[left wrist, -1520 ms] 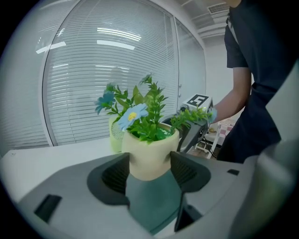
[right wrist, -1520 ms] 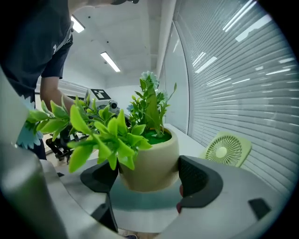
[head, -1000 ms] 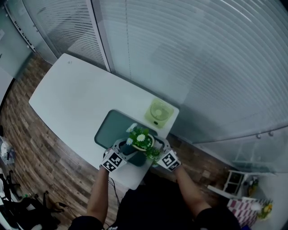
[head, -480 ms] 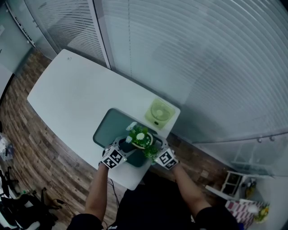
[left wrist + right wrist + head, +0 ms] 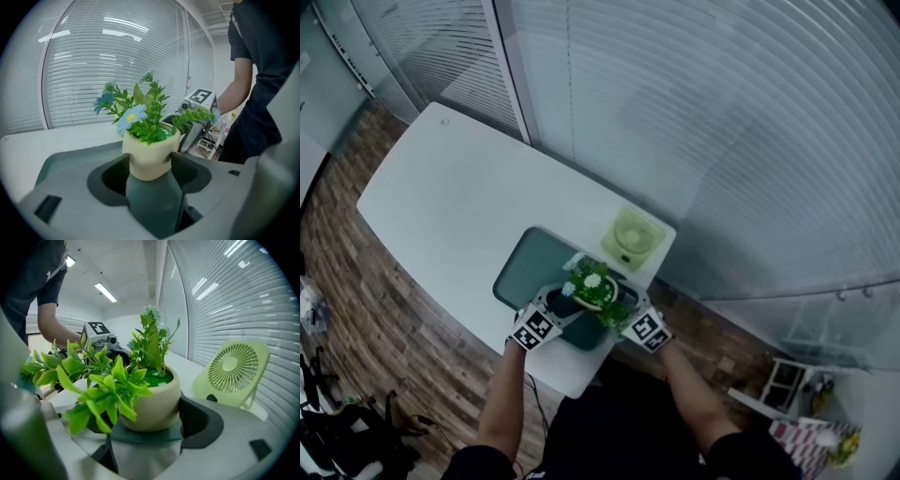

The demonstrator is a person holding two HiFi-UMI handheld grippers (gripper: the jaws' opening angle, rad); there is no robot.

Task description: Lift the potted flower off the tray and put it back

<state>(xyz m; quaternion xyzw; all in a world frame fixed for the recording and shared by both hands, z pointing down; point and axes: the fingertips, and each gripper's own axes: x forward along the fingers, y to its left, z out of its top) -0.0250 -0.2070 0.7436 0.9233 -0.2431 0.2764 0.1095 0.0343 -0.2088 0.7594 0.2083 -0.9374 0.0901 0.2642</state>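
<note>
Potted flower point(image 5: 592, 289) clamped between both grippers point(image 5: 151, 165) point(image 5: 148, 417).

Potted flower point(image 5: 592, 289) edged slightly toward fan point(image 5: 630, 237).

It looked like an office. Glass partitions point(image 5: 581, 103) with slatted blinds point(image 5: 750, 141) stood behind a white desk point(image 5: 450, 197), over wood-plank flooring point(image 5: 384, 309).

From my head the camera looks steeply down, high and far above the white counter point(image 5: 441, 202), my forearms point(image 5: 502, 403) showing at the bottom. The camera on my left gripper point(image 5: 555, 307) rides close behind its fingers point(image 5: 110, 178), looking right; my right gripper point(image 5: 626, 305) camera looks back left. All three share the potted flower point(image 5: 592, 286); each gripper view catches the other's marker cube point(image 5: 201, 97).
</note>
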